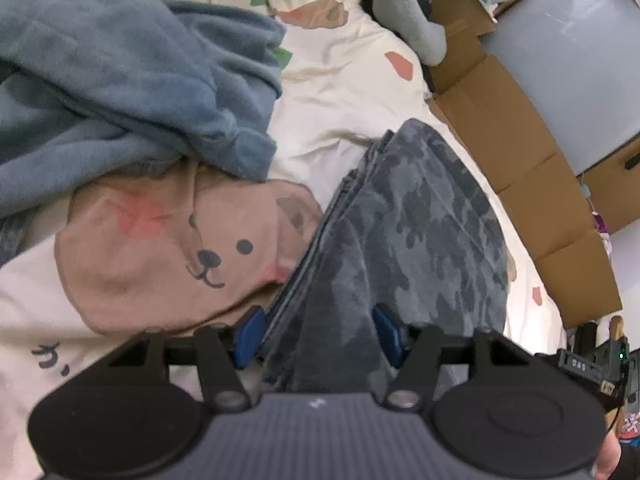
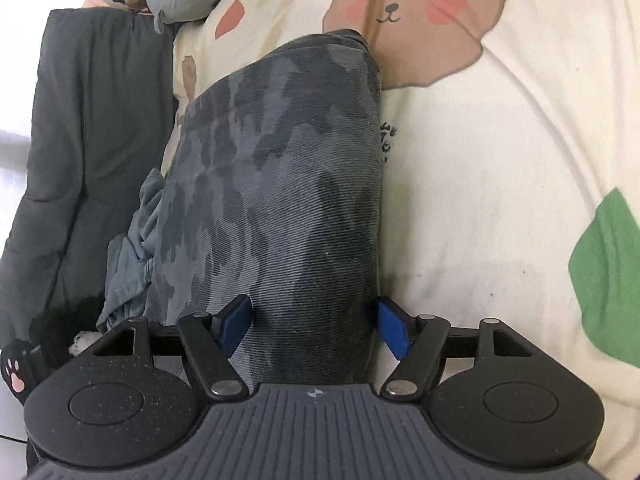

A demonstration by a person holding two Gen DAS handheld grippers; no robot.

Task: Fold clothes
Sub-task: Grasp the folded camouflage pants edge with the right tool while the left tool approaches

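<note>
A folded grey camouflage garment [image 1: 420, 220] lies on the cream bear-print bedsheet [image 1: 340, 92]. Its near end runs in between the blue pads [image 1: 250, 334] of my left gripper [image 1: 320, 334], whose jaws stand apart; the left pad is clear of the cloth and the right pad is partly covered by it. In the right wrist view the same garment [image 2: 288, 160] fills the gap of my right gripper [image 2: 314, 330]. Its blue pads [image 2: 394, 332] stand wide at the cloth's sides without squeezing it. A lighter grey-blue fabric bunches out at the garment's left edge [image 2: 132, 256].
A blue fleece blanket [image 1: 120, 80] is heaped at the left of the bed. Cardboard boxes [image 1: 520, 160] and a grey bin lid [image 1: 568, 60] line the bed's right side. A grey plush [image 1: 408, 12] lies at the head. A dark quilt [image 2: 80, 140] hangs along the other edge.
</note>
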